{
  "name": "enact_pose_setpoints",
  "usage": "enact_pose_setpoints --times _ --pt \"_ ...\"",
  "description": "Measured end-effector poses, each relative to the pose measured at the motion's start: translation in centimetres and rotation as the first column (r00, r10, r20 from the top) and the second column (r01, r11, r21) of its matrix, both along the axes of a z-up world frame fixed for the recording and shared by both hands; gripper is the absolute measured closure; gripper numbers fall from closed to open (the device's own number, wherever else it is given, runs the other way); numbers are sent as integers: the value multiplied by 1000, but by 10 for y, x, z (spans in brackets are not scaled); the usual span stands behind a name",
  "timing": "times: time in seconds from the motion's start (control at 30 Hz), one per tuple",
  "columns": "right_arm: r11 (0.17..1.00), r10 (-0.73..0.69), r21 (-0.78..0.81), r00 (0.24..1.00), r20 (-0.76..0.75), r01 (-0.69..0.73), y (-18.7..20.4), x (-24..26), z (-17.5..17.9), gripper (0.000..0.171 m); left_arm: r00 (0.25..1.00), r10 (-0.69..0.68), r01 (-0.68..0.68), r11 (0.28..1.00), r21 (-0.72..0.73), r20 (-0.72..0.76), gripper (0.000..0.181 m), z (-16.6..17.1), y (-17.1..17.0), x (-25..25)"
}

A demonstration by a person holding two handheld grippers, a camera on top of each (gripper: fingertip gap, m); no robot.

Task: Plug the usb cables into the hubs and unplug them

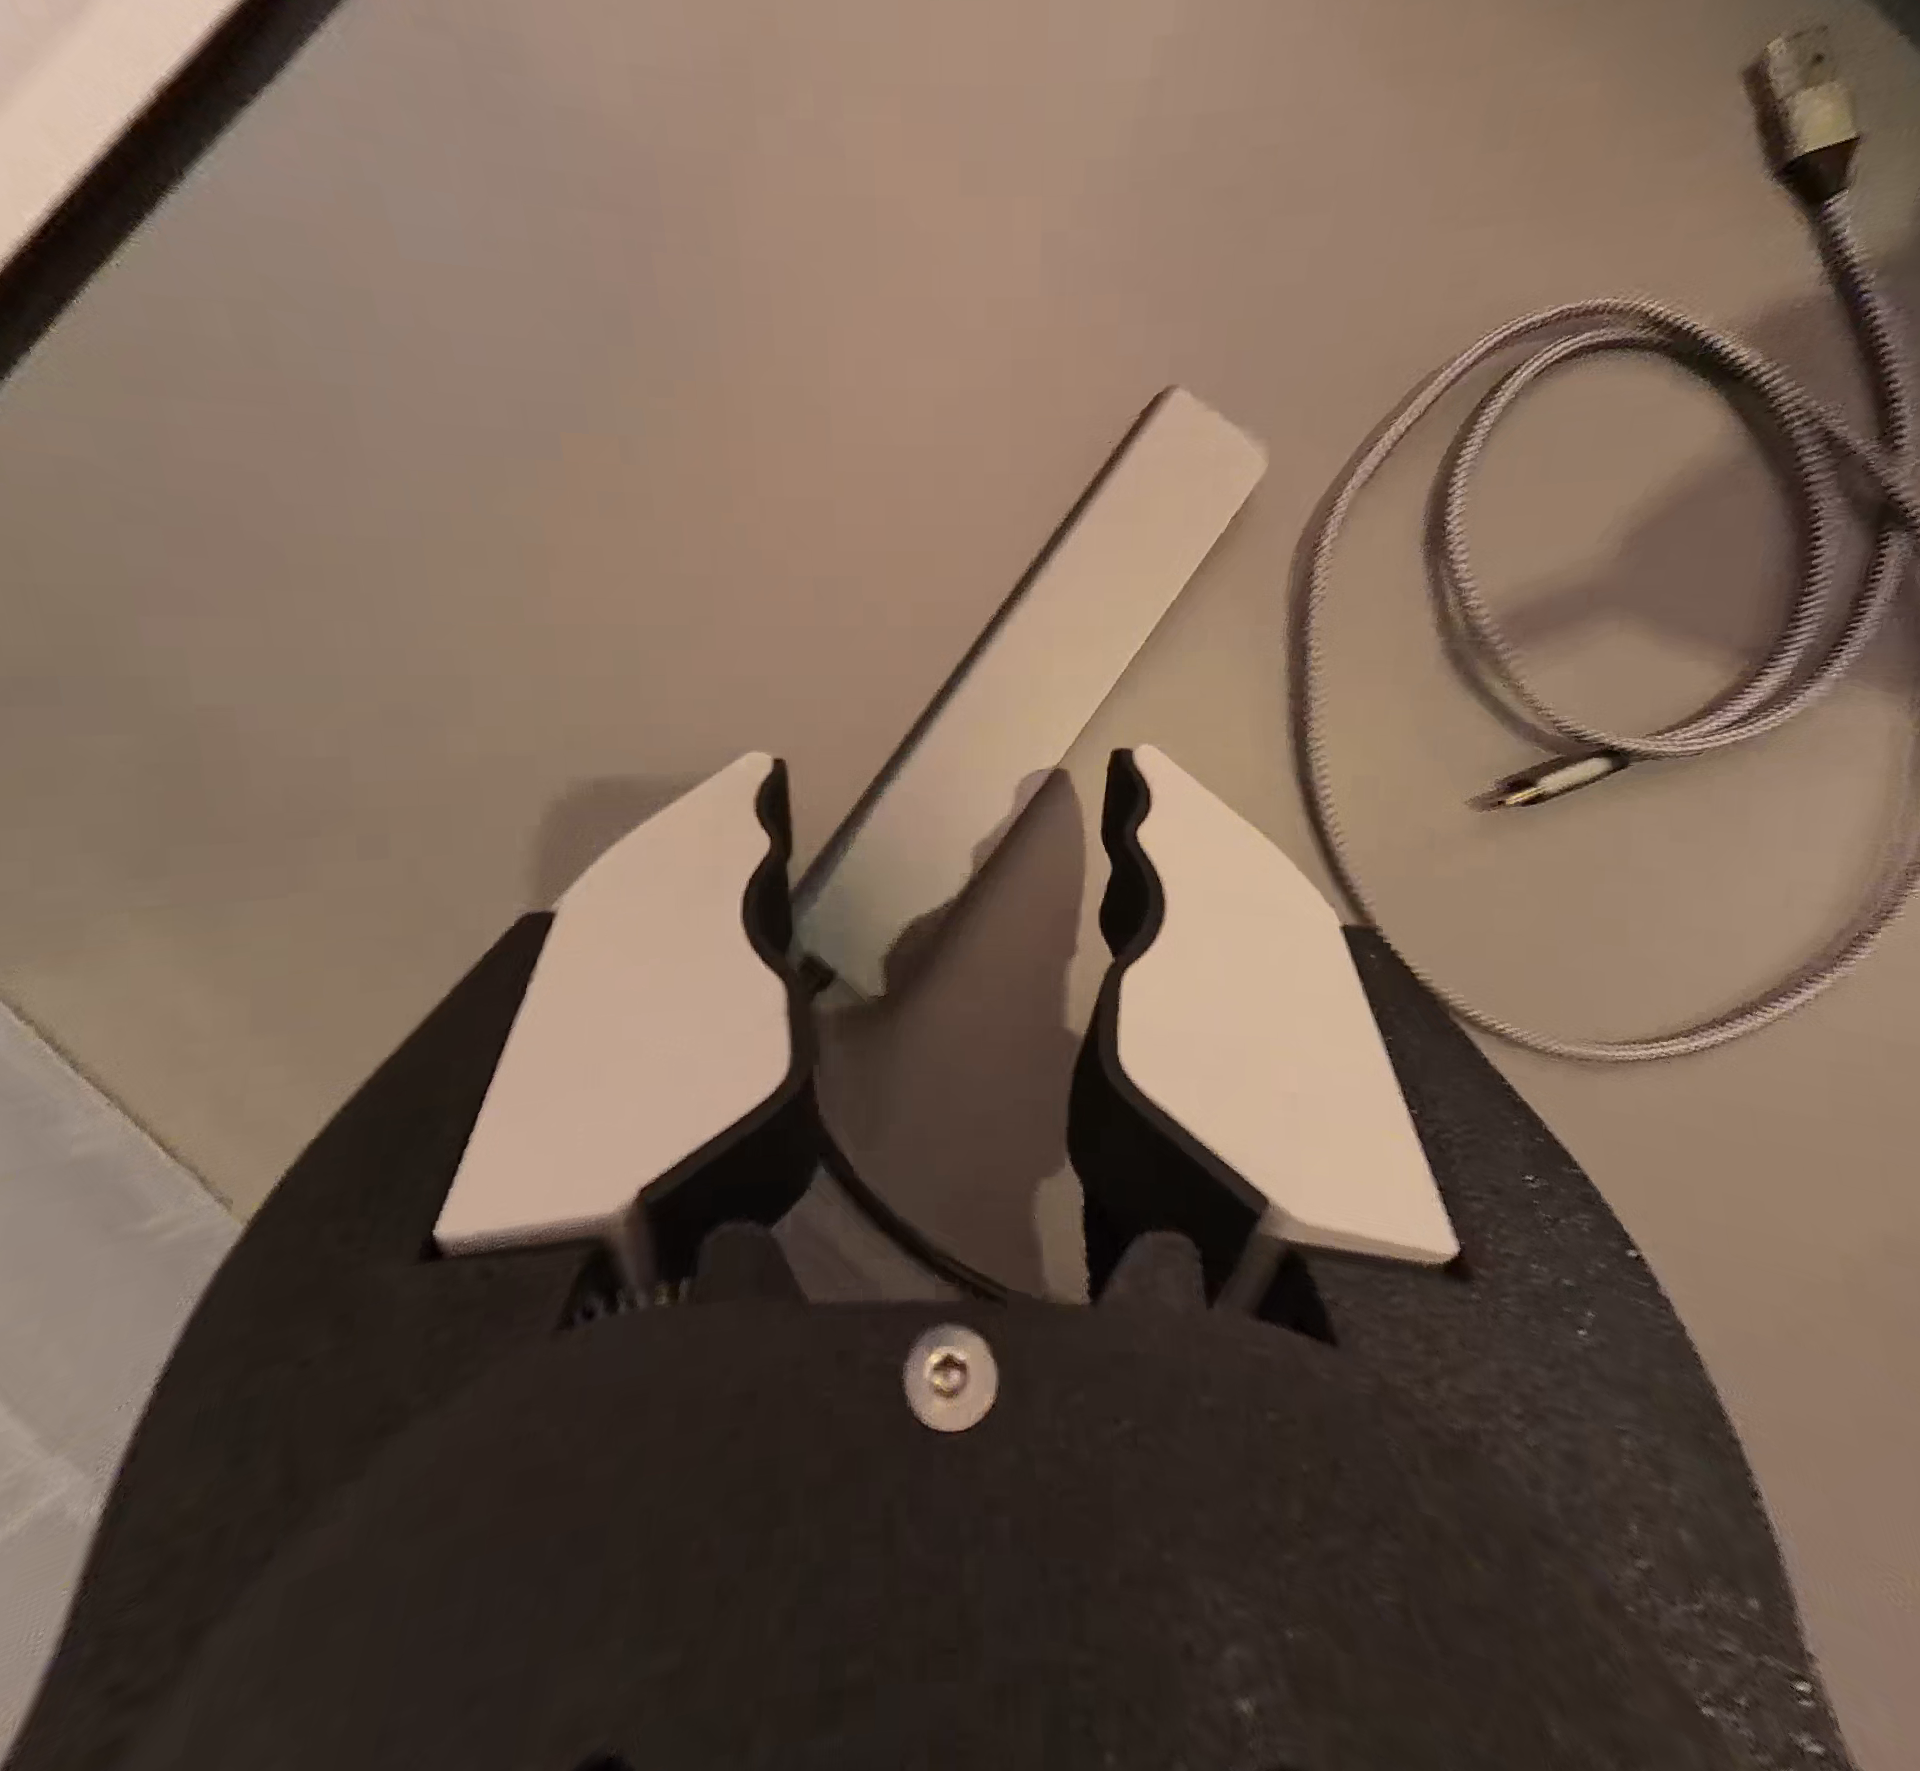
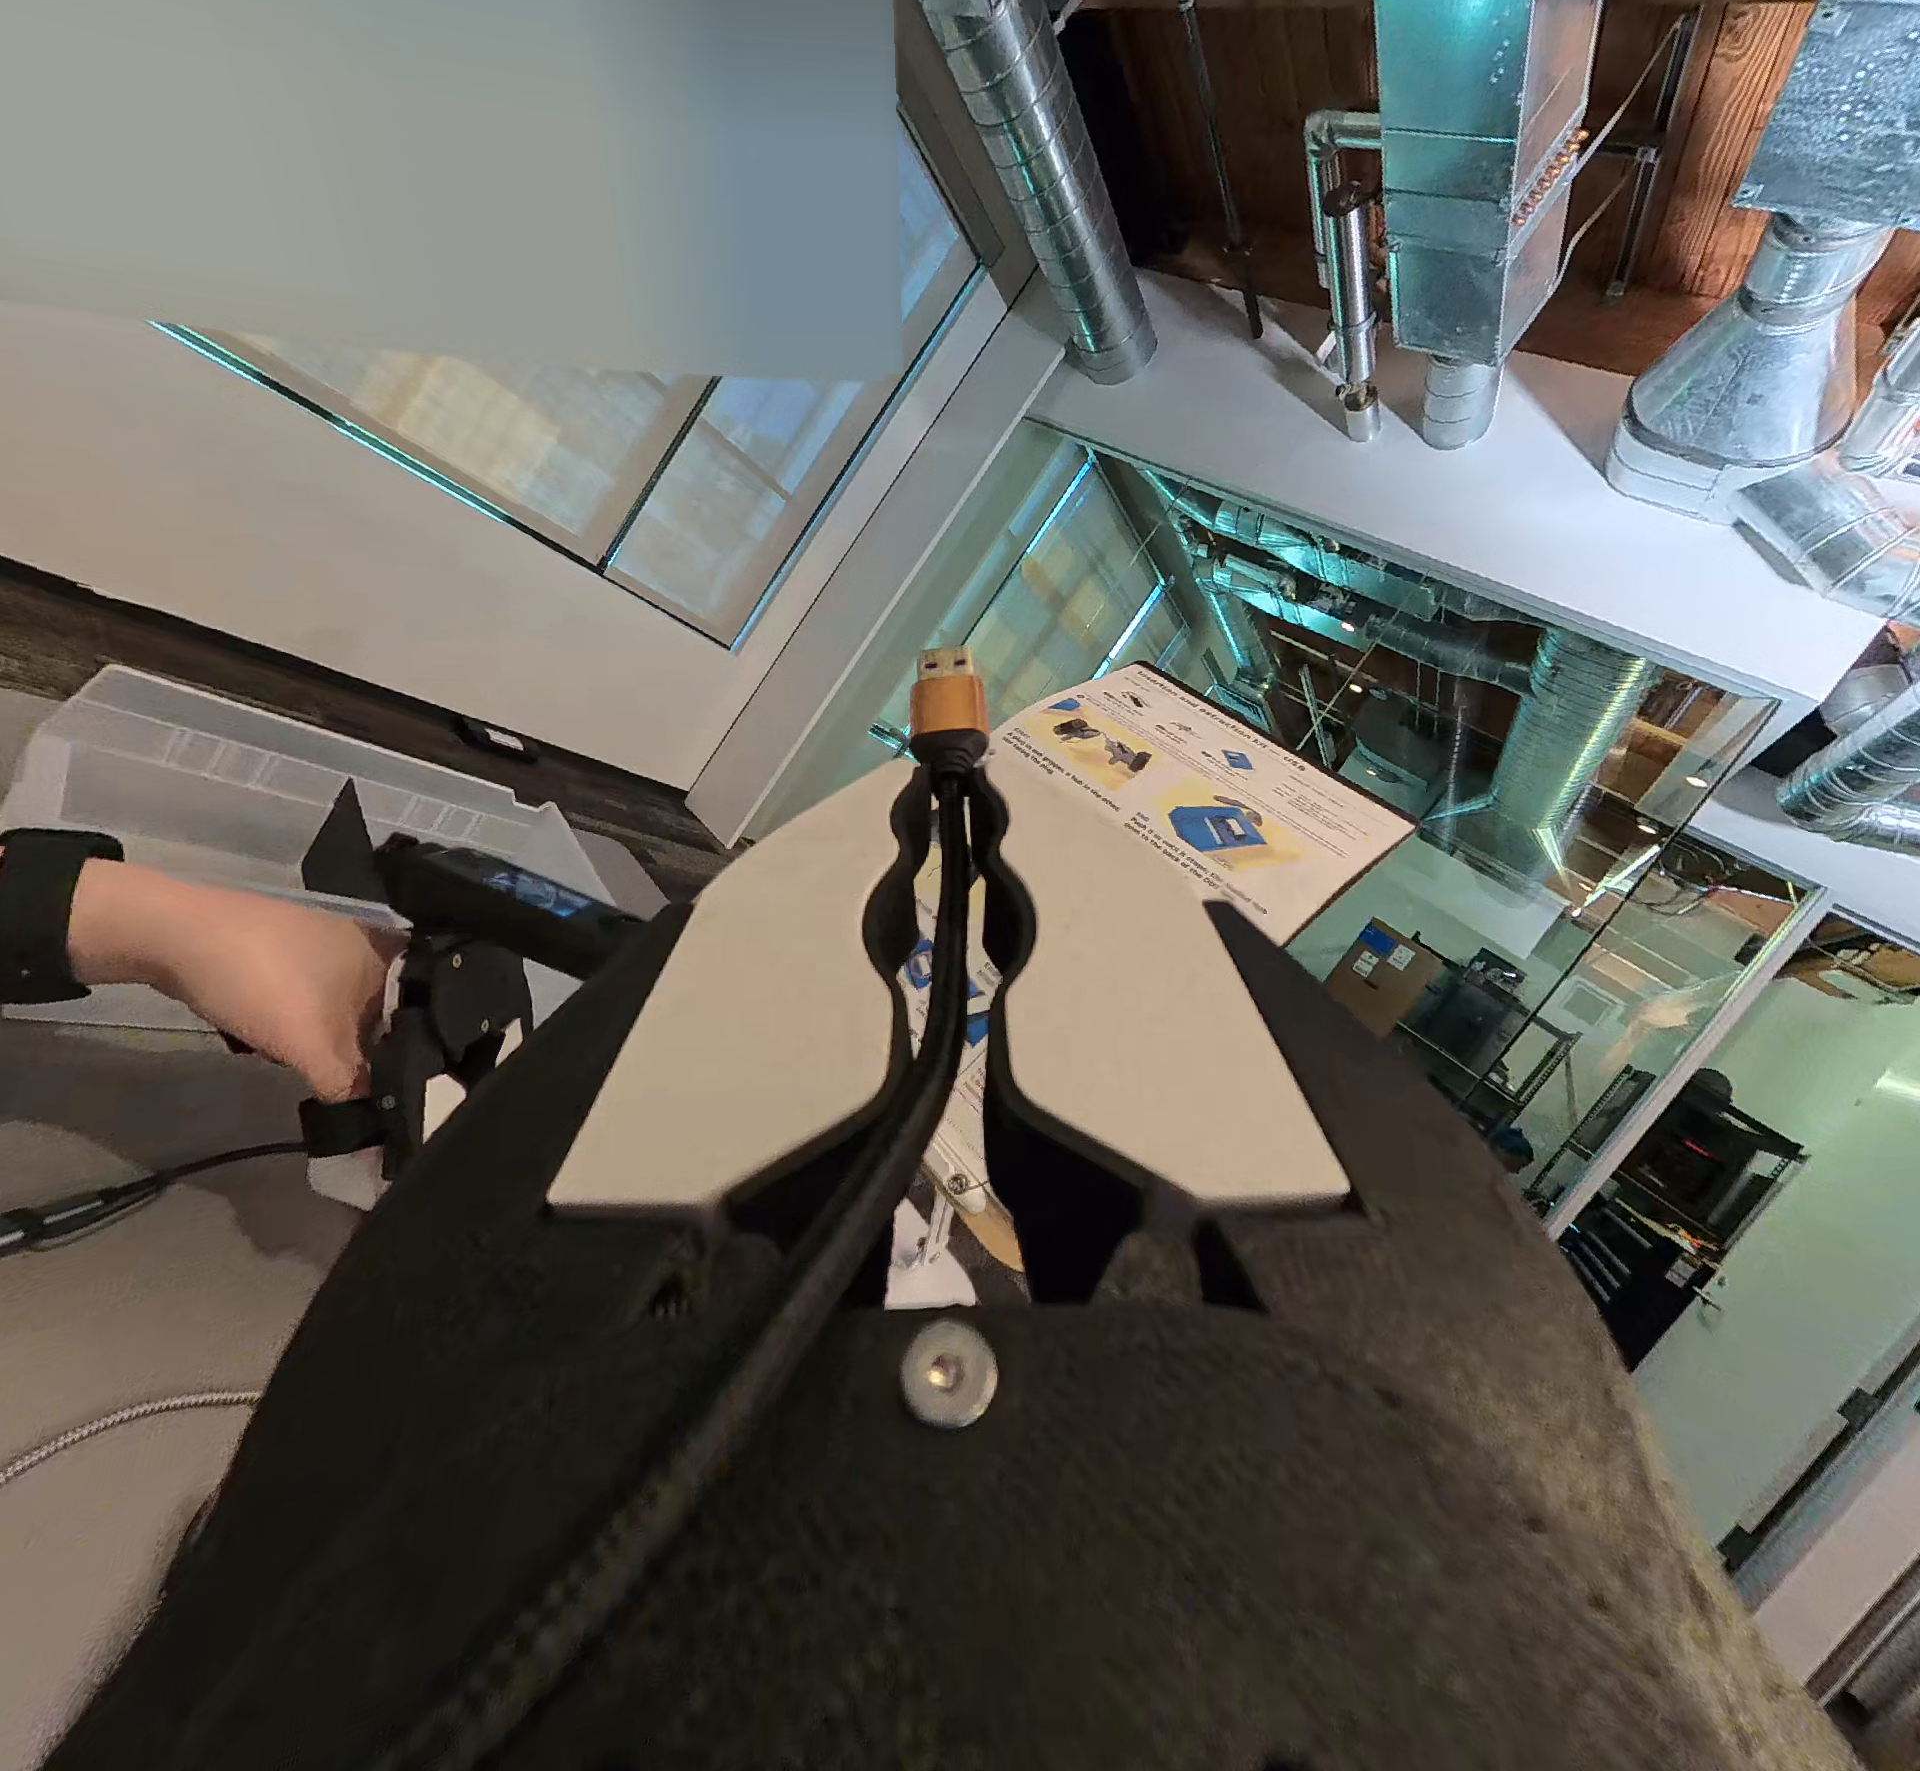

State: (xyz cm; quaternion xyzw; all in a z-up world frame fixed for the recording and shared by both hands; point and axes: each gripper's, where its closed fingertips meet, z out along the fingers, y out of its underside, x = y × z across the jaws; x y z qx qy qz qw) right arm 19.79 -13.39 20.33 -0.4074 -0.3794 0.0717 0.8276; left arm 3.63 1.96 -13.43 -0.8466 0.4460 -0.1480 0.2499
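Coiled grey cable [image 1: 1621, 682] just beside hub [image 1: 1049, 620]

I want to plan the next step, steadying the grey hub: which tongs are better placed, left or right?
Probably left. The left tongs are open just over the hub. The right tongs are shut on the black cable and point up, away from the table.

Left claw [image 1: 943, 765] spread wide, white-faced fingers [image 1: 644, 1015] with black wavy inner pads, poised low over the near end of a slim grey rectangular hub [image 1: 1091, 609]. Hub lying flat on the beige bench [image 1: 623, 319], angled up to the right, near end just beside the left pad. Coiled grey braided cable [image 1: 1382, 848] right of the hub, apart from it, metal plugs at both ends.
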Motion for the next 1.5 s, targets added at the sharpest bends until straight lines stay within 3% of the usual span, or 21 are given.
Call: enact_pose_setpoints --times 0.1,0.13,0.27,0.33,0.5,0.83,1.0,1.13,1.3,1.4,1.5 --pt "1000 12 -6 1000 25 -12 5 -6 -5 164 994 29 -31 999 -23 -102 122 -17 3 -17" --pt "1000 17 -2 999 31 -17 6 -8 -6 164 992 24 -29 999 -40 -123 130 -21 1 -20" --pt "999 41 -7 998 55 -40 9 -15 -10 164 992 4 -15 996 -84 -127 128 -23 -6 -20" --pt "999 34 -7 997 66 -34 11 -16 -12 164 987 18 -35 994 -105 -158 140 -23 -9 -23" --pt "1000 13 -4 996 90 -13 16 -16 -16 164 989 -23 -12 973 -231 -149 146 -21 -28 -8" --pt "1000 14 0 992 123 -14 16 -24 -22 163 966 -183 178 983 -44 -184 130 -25 -22 0" --pt "1000 13 -16 991 136 -11 21 -27 -27 164 970 -199 197 980 -26 -139 150 -25 -22 8" --pt "999 10 -32 990 140 -6 26 -27 -32 164 998 -35 47 969 -242 53 151 -17 -23 13" --pt "995 17 -96 989 150 -3 40 -34 -46 164 918 107 45 929 -368 381 151 33 -22 21" --pt "984 23 -176 985 173 8 55 -48 -64 164 826 118 99 933 -347 552 151 78 -24 25" --pt "963 9 -263 974 227 53 71 -67 -88 164 776 118 55 966 -254 619 152 114 -18 18"
